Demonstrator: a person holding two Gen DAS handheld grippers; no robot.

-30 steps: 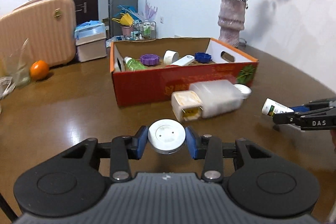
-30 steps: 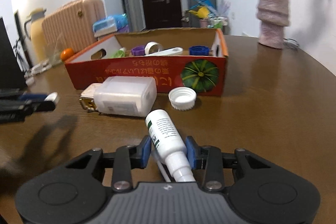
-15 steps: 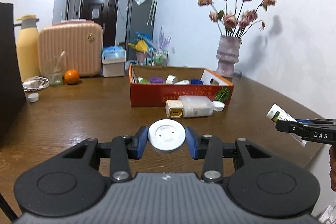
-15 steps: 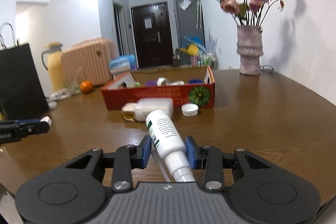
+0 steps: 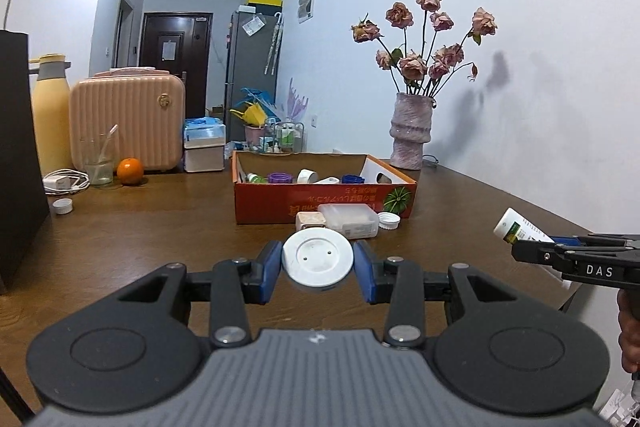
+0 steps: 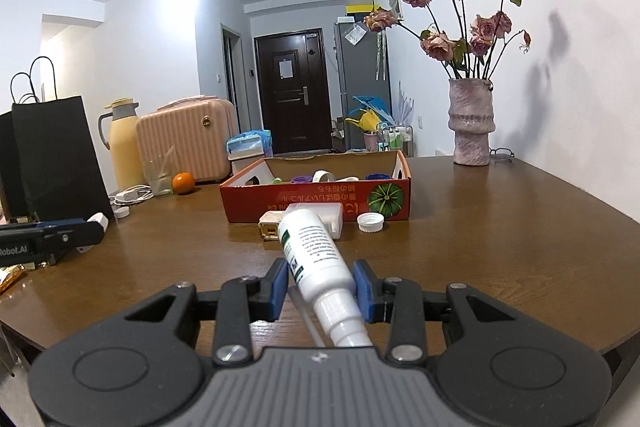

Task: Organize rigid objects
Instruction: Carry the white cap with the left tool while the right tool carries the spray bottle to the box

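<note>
White plastic, light, stiff and slick: my left hand-held gripper (image 5: 318, 270) pinches the disc (image 5: 318, 258) by its rim, my right hand-held gripper (image 6: 321, 291) the bottle (image 6: 314, 255) low on its body.

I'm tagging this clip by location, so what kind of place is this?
Most likely a lived-in apartment, at a wooden dining table: a vase of dried roses, a pink suitcase and a fridge beside the dark entry door.

white round cap (image 5: 318, 258): held flat | white spray bottle (image 6: 316, 256): held, nozzle rearward
</note>
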